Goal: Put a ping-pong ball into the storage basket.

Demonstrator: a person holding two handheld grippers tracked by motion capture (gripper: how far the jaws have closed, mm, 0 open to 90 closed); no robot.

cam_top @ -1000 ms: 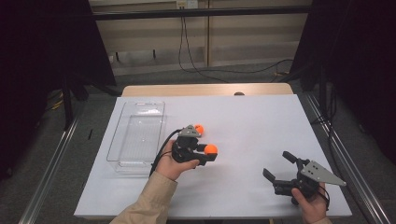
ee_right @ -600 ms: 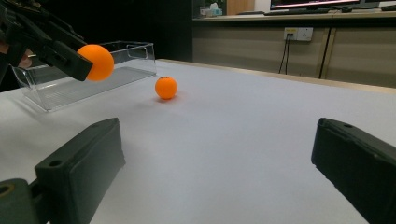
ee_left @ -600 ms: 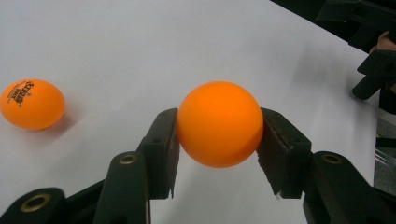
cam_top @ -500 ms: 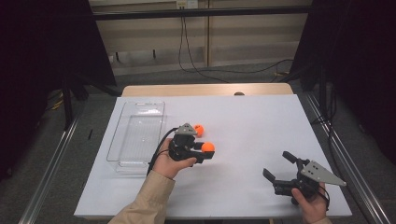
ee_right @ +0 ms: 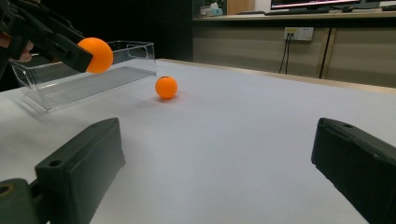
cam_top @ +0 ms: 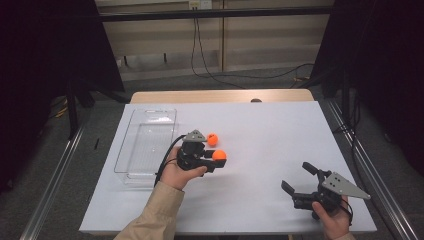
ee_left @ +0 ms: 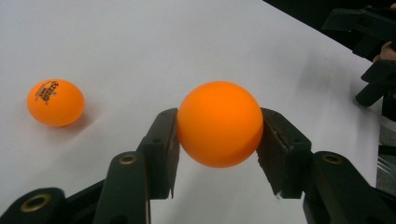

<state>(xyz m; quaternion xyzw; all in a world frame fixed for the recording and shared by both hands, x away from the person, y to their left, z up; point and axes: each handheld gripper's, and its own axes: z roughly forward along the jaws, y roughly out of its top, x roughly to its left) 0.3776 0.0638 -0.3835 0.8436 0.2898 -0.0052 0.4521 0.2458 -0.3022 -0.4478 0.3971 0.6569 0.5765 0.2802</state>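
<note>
My left gripper [cam_top: 218, 159] [ee_left: 218, 140] is shut on an orange ball [cam_top: 219, 155] [ee_left: 219, 123], held a little above the white table [cam_top: 270, 130]; both pads press its sides. A second orange ball [cam_top: 212, 139] [ee_left: 55, 102] [ee_right: 166, 87] with black print rests on the table just beyond it. From the right gripper view the held ball [ee_right: 96, 55] hangs in front of the tray. My right gripper [cam_top: 296, 177] [ee_right: 215, 163] stands open near the front right of the table, nothing between its jaws.
A clear plastic tray [cam_top: 145, 145] [ee_right: 79, 77] lies on the left part of the table, left of the balls. A wooden strip [cam_top: 220, 96] runs along the far edge. Cables trail on the floor behind.
The left gripper with the ball has shifted slightly left and toward the front. The right gripper has not moved.
</note>
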